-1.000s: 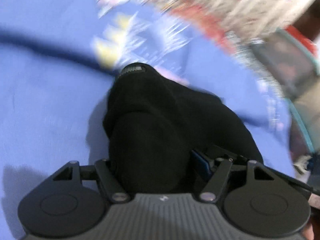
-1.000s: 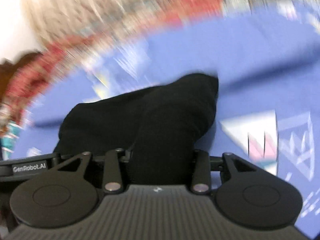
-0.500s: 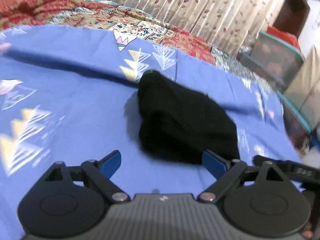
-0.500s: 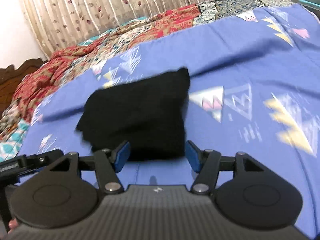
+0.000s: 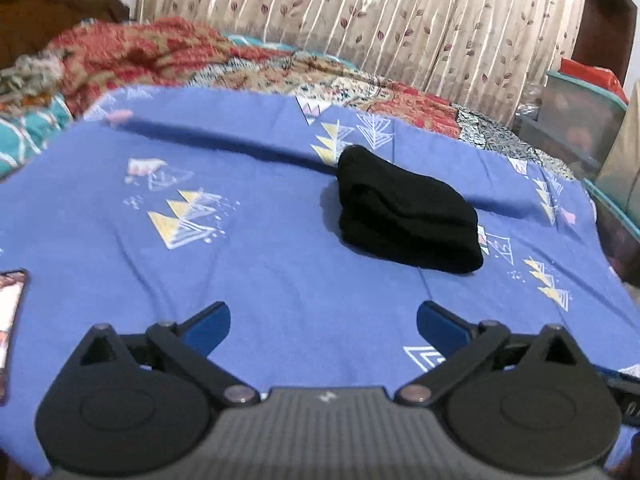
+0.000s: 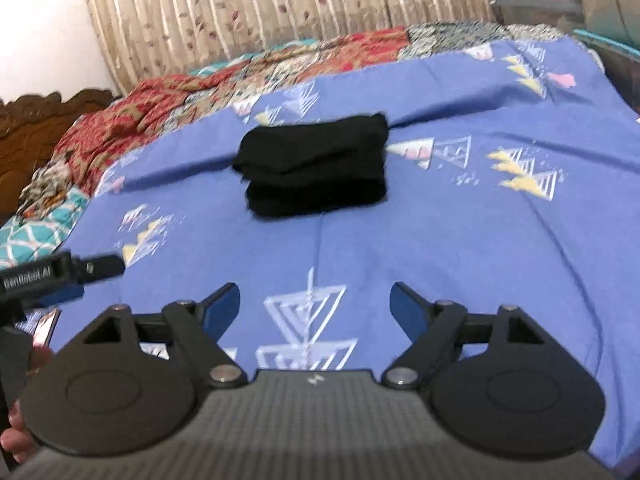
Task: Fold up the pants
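The black pants (image 5: 406, 214) lie folded in a compact stack on the blue patterned sheet (image 5: 260, 264); they also show in the right wrist view (image 6: 316, 170). My left gripper (image 5: 323, 322) is open and empty, well back from the pants. My right gripper (image 6: 315, 304) is open and empty, also apart from the pants. Part of the left gripper's body (image 6: 60, 272) shows at the left of the right wrist view.
A red patterned quilt (image 5: 168, 56) lies beyond the sheet, with a leaf-print curtain (image 5: 400, 12) behind. Plastic storage boxes (image 5: 580, 116) stand at the right. A phone (image 5: 10, 320) lies at the sheet's left edge. A wooden headboard (image 6: 36, 120) is at far left.
Both grippers let go of the pants, opened, and drew back toward the near edge. The folded pants now lie free on the sheet.
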The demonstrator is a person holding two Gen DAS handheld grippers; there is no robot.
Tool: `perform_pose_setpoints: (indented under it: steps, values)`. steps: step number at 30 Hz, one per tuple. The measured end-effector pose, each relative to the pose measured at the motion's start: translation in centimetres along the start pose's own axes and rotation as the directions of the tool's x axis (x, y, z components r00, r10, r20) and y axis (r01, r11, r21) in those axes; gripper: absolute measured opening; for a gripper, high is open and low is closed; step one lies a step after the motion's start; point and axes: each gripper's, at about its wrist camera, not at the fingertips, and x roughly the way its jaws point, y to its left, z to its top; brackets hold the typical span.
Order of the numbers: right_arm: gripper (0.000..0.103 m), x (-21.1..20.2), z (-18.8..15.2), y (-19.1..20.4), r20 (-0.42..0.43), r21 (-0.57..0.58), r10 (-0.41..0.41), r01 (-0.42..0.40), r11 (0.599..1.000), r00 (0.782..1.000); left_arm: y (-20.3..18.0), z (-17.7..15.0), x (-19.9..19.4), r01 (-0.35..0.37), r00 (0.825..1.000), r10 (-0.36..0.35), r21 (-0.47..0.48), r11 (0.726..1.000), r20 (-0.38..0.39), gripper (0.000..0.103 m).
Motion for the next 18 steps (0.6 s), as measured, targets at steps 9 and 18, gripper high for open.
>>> perform_pose_setpoints:
  steps: [9,18]
  values:
    - [0.09,-0.8,-0.8,1.1,-0.013,0.009,0.023,-0.023,1.0,1.0,-1.8,-0.9,-3.0,-0.045,0.999,0.042,0.099,0.994,0.025,0.103]
    - [0.091,-0.5,-1.8,1.1,-0.06,0.066,0.002,0.002,0.998,0.998,-1.3,-1.3,-3.0,-0.079,0.997,0.078,0.056,0.995,0.018,0.103]
